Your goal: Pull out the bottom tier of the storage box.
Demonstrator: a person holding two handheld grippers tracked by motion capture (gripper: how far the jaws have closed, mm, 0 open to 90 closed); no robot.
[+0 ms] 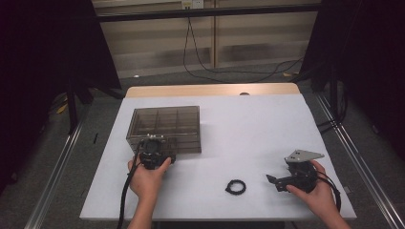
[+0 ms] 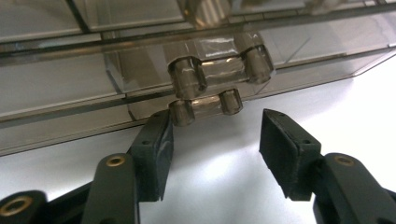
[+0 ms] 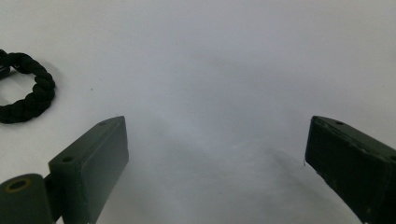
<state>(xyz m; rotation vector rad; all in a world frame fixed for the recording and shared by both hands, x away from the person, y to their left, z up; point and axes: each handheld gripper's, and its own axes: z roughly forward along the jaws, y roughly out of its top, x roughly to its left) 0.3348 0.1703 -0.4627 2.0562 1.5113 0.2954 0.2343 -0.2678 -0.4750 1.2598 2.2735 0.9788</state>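
nearest the person, the right gripper rests low on the white table cover in the right hand, its jaws spread wide with nothing but bare cover between them in the right gripper view. just to its left lies a black braided ring, flat on the cover and apart from both grippers; the same ring sits at the left edge of the right gripper view.

farther in, the left hand holds the left gripper at the front edge of a smoky clear plastic box with compartments inside. its jaws stand half apart, one on each side of the box's small latch; the left pad is about touching the latch's end, the right pad is apart from it, so nothing is gripped. the box lid lies shut.
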